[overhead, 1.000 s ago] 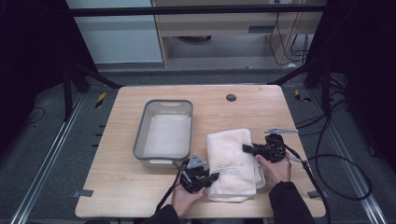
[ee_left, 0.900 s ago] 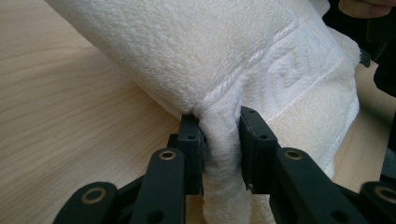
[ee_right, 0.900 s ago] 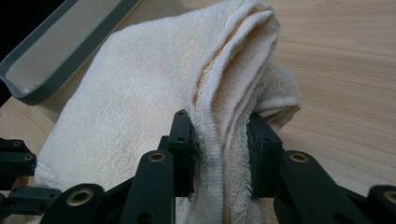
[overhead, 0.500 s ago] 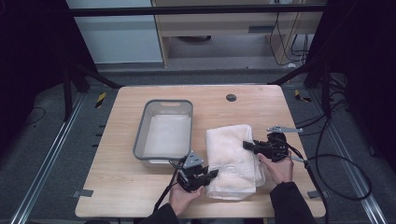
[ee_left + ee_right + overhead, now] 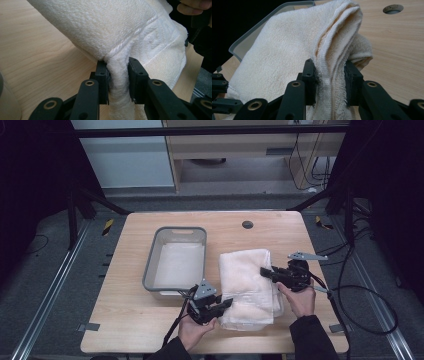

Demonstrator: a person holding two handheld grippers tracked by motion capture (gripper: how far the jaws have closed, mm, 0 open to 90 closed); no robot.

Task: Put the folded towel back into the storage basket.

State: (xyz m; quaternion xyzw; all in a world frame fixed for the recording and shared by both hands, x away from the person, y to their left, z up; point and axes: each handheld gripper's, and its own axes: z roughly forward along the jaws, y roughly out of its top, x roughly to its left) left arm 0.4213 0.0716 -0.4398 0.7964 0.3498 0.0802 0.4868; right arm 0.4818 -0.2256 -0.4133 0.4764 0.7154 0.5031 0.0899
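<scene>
Terry cloth in left tongs (image 5: pixel 117 75): jaws clenched on a bunched fold at the towel's (image 5: pixel 248 285) near left corner, pile squeezed between the black pads.
Terry cloth in right tongs (image 5: pixel 329 80): jaws clamped on several stacked layers of the towel's right edge (at least three folds show between them).
Left tongs from above (image 5: pixel 224 304): at the towel's near left corner, pointing right and slightly away from the person.
Right tongs from above (image 5: pixel 265 272): midway along the towel's right edge, pointing left.
Towel position: folded on the worktop (image 5: pixel 125 320), just right of the grey tub (image 5: pixel 150 270), near the front edge.
Long axis: runs away from the person, roughly parallel to the tub's long side.
Key relation: the tub lies to the towel's left, so the left tongs are nearer it; a lift and carry leftward looks like the coming move.
Risk: the held points are uneven, so the cloth may sag.
</scene>
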